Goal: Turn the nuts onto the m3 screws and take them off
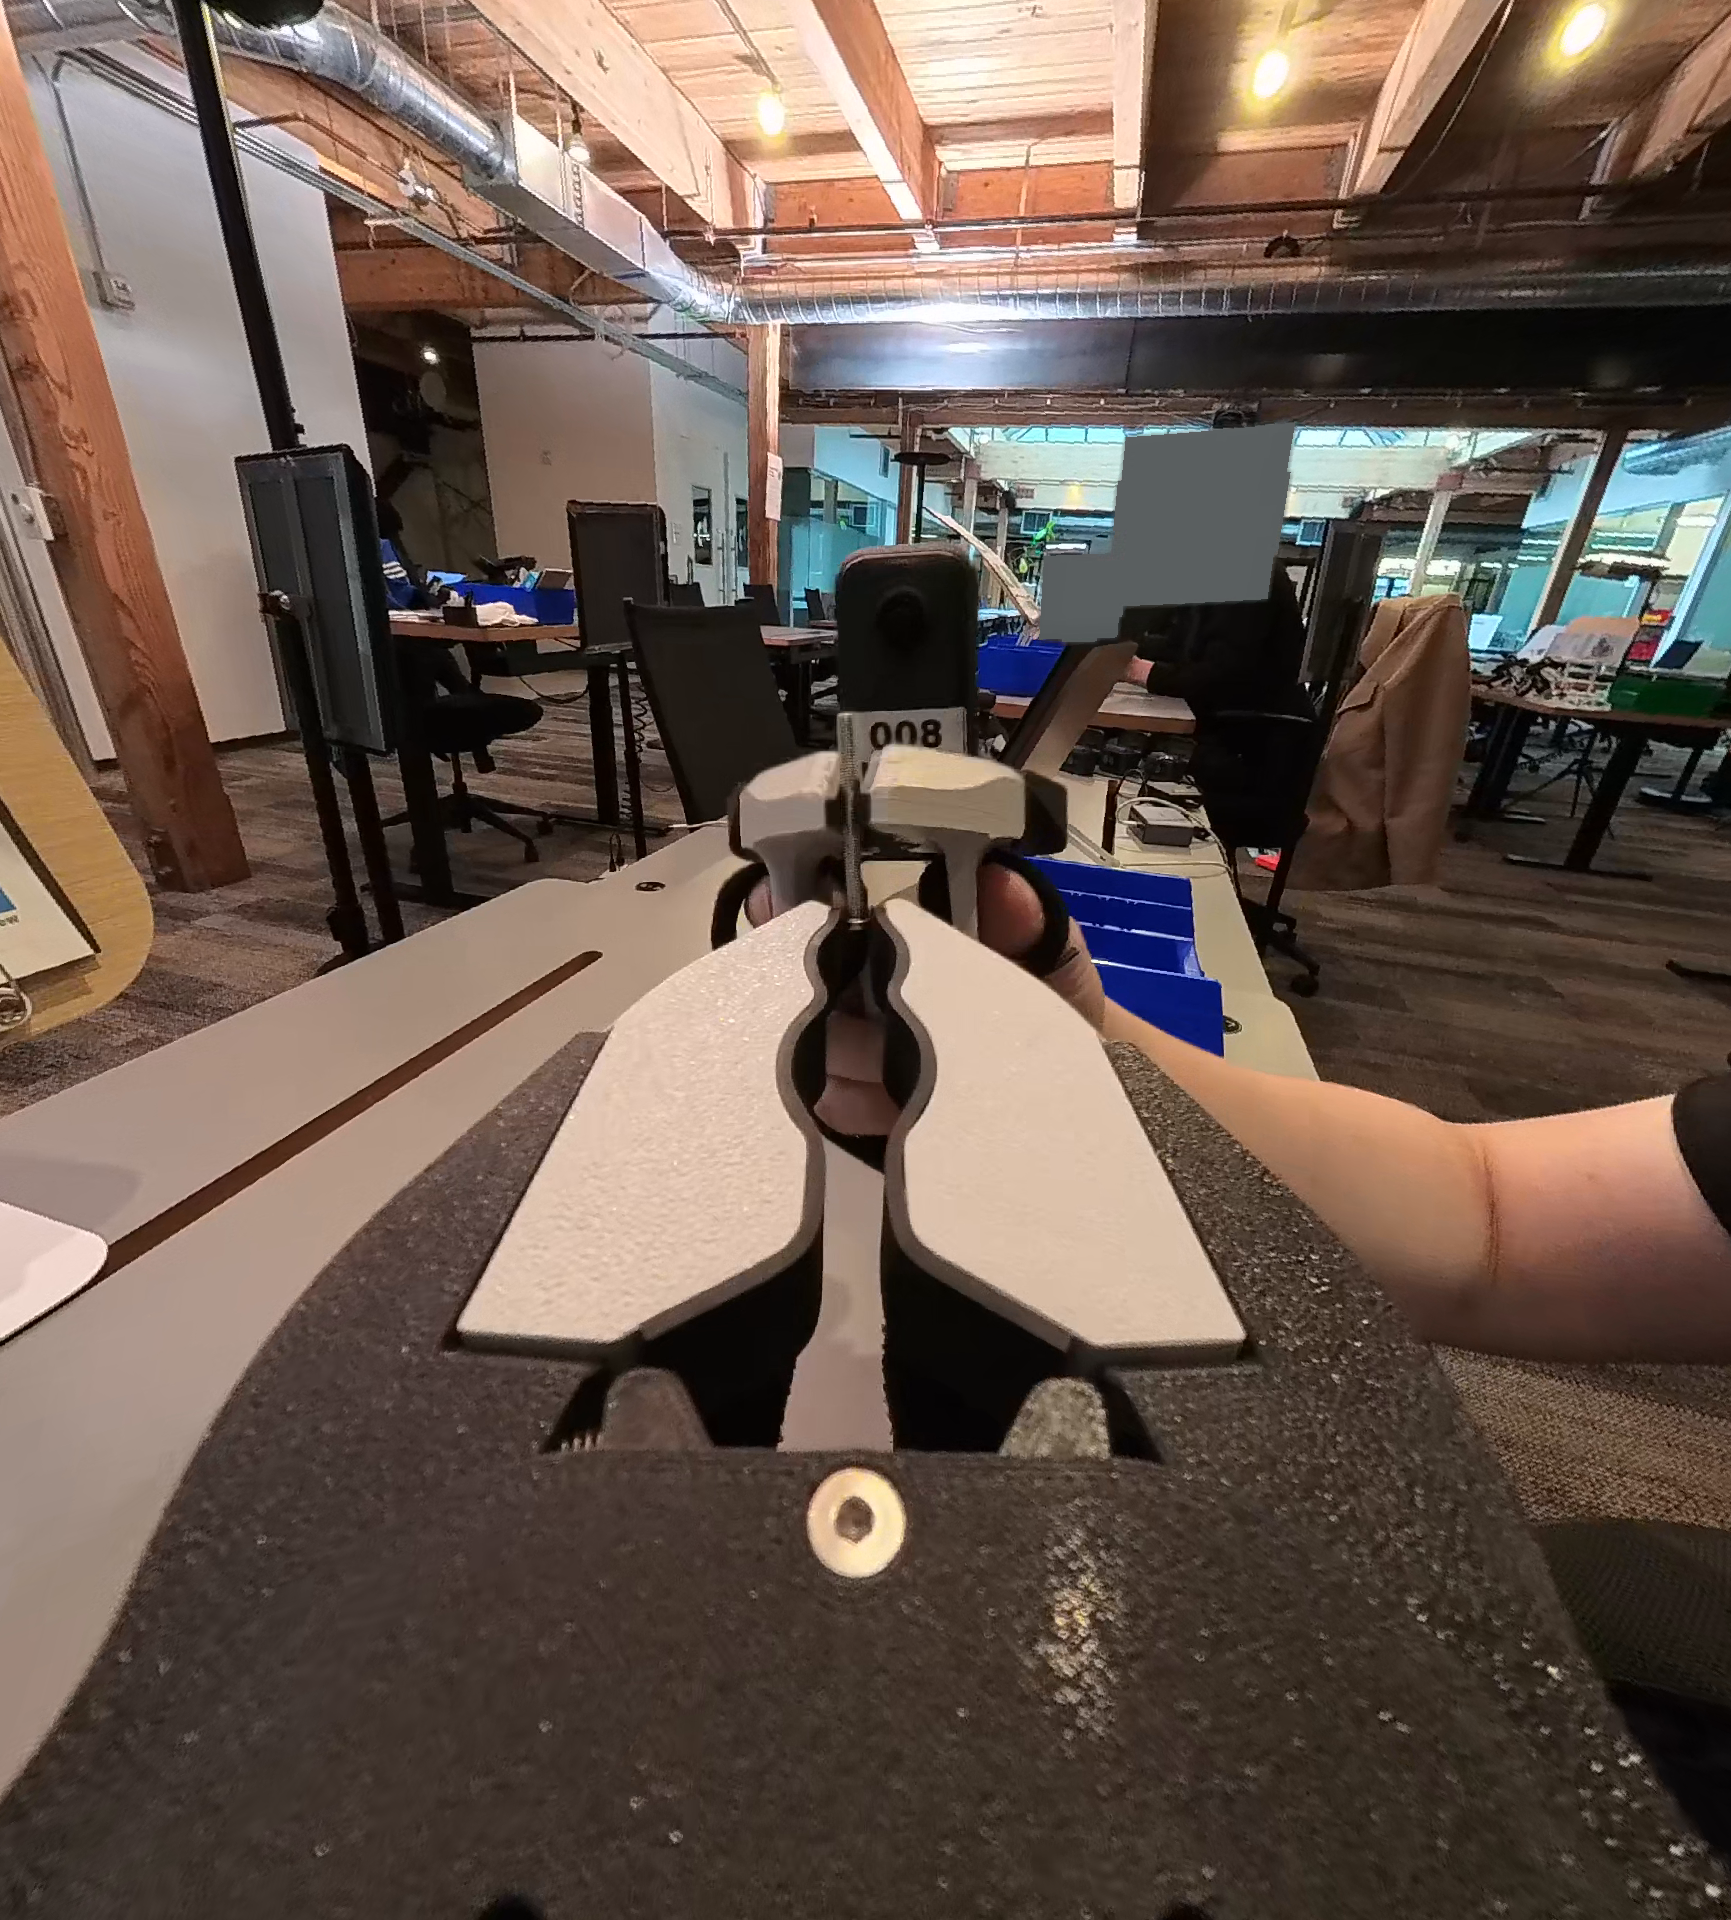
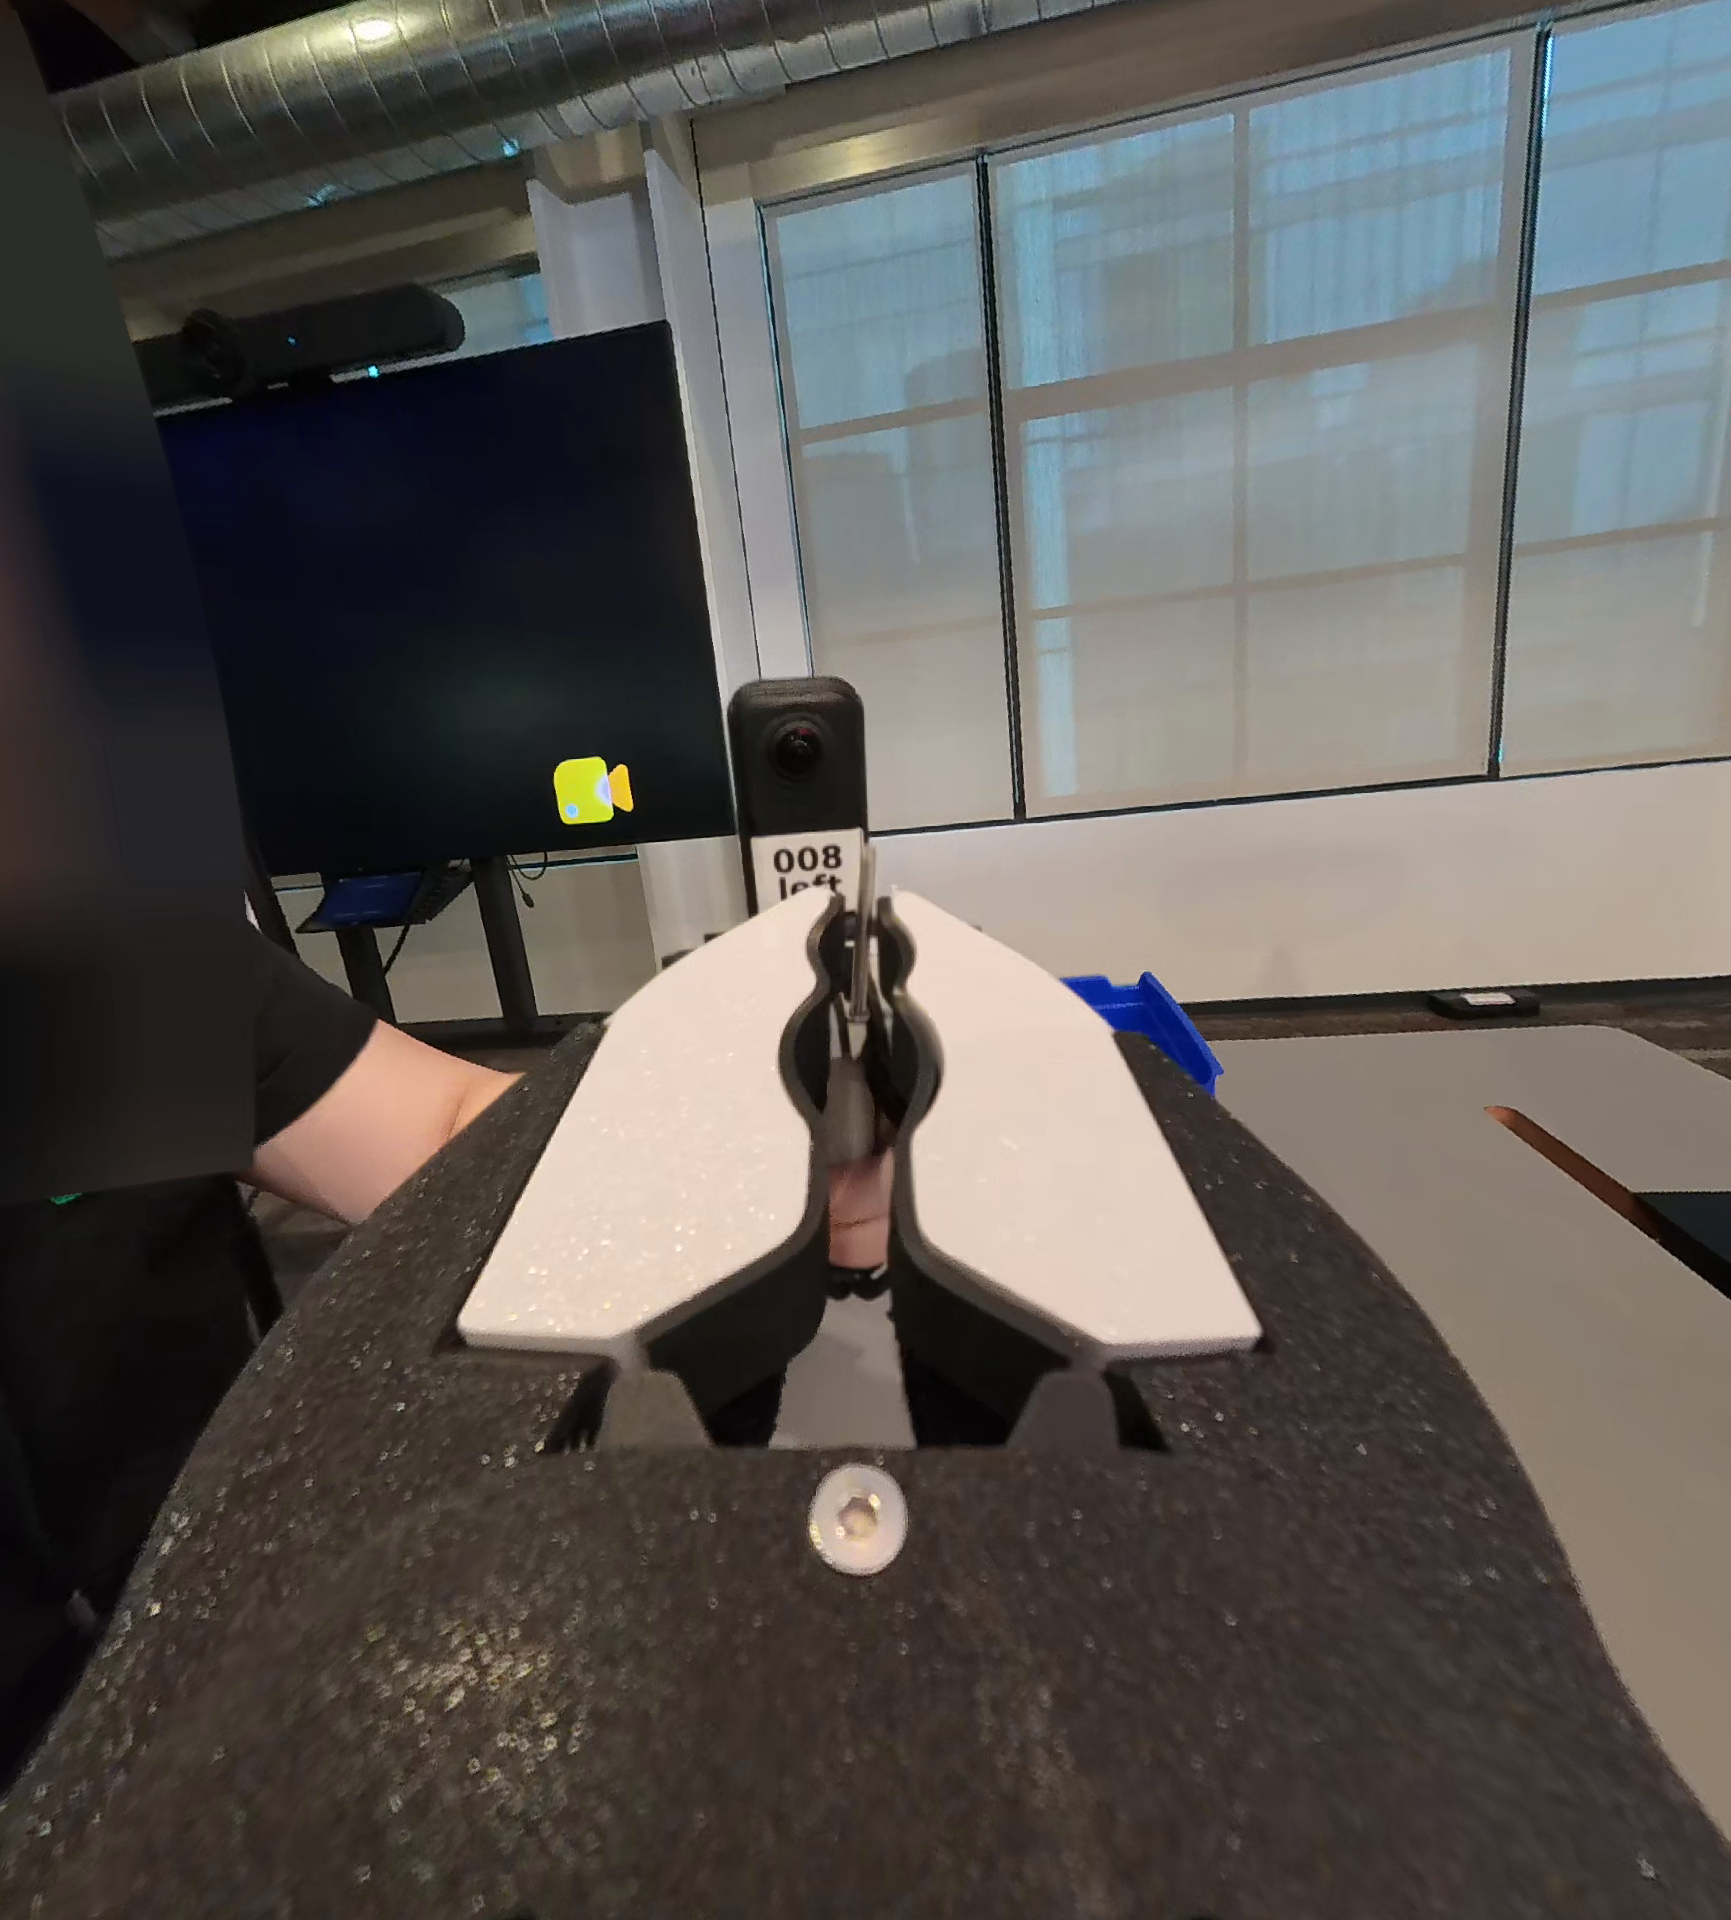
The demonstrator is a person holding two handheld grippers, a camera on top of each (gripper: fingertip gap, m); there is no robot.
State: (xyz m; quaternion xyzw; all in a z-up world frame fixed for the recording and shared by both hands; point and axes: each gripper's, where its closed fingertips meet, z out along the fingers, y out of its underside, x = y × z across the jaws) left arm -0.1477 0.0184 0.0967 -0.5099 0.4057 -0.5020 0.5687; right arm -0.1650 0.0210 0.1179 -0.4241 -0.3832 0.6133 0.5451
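so both are held up face to face mid-frame above the counter (image 1: 341, 1049): the right hand-held gripper (image 2: 856, 935) is clenched on the m3 screw (image 2: 859, 940), long axis upright, while the left hand-held gripper (image 1: 856, 920) pinches what's probably the nut (image 1: 857, 923) at the screw's lower end.

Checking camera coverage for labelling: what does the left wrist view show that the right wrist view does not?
Only the left wrist view: wooden ceiling beams, black office chairs, and the right gripper seen head-on, its white fingers shut on the thin metal screw. Only the right wrist view: a large dark screen on a stand and a gridded window. Both: that screw between shut fingers, the grey tabletop and blue plastic bins. No nut is discernible.
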